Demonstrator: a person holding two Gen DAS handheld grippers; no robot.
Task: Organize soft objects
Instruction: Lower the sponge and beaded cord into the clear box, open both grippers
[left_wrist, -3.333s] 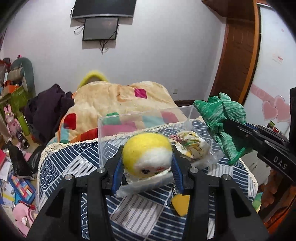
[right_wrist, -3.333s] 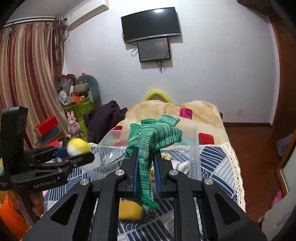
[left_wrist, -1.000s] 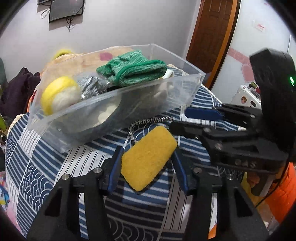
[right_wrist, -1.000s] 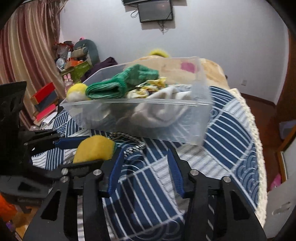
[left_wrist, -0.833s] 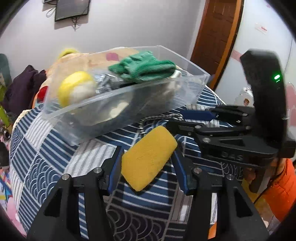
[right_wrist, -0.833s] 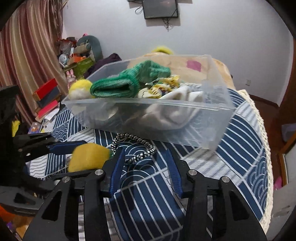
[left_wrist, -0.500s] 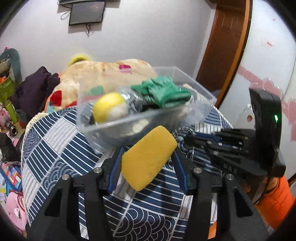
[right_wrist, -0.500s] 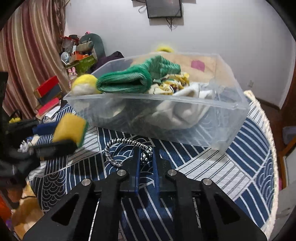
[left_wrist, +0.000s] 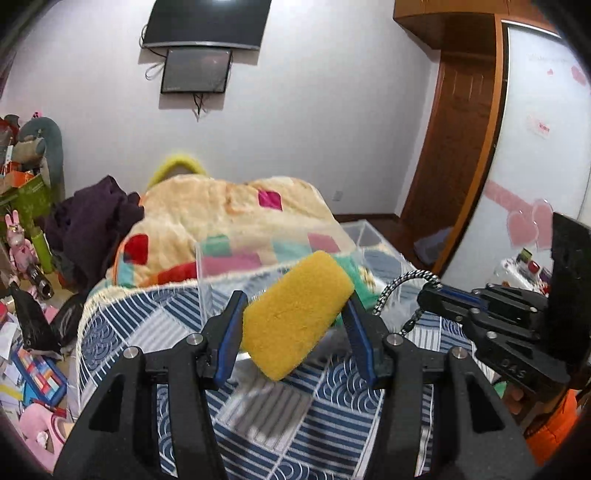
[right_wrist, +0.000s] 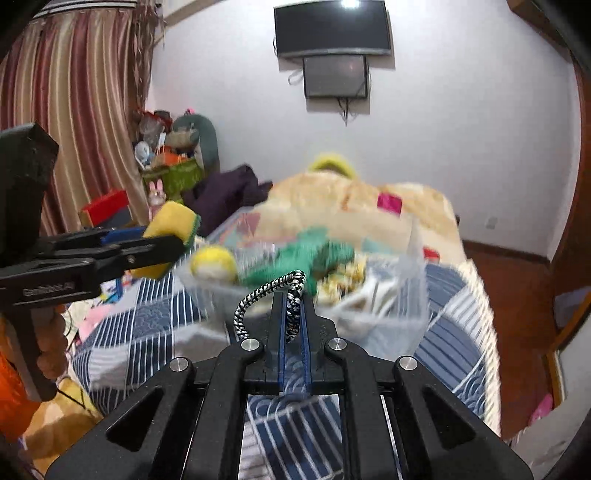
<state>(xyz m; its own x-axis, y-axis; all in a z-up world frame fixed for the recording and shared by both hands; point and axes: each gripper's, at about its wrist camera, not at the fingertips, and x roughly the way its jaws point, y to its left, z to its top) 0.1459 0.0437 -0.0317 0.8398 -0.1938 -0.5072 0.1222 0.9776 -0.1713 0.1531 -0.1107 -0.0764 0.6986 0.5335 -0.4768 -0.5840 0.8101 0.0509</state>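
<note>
My left gripper (left_wrist: 293, 317) is shut on a yellow sponge (left_wrist: 295, 314) and holds it in the air in front of the clear plastic bin (left_wrist: 280, 254). The sponge also shows at the left of the right wrist view (right_wrist: 168, 240). My right gripper (right_wrist: 293, 299) is shut on a black-and-white braided cord (right_wrist: 273, 291), lifted before the bin (right_wrist: 388, 314). The cord loop shows in the left wrist view (left_wrist: 402, 291). In the bin lie a yellow felt ball (right_wrist: 214, 264), a green knitted cloth (right_wrist: 310, 258) and other soft items.
The bin stands on a blue-and-white patterned cover (left_wrist: 258, 406) over a round table. Behind it is a bed with a patchwork blanket (left_wrist: 221, 214) and dark clothes (left_wrist: 92, 221). Toys and boxes clutter the floor at left (left_wrist: 29, 369). A wooden door (left_wrist: 454, 147) is at right.
Both grippers have risen from the table: the left lifted the sponge, the right shut on the cord and lifted it. Earlier still, the ball and green cloth went into the bin.
</note>
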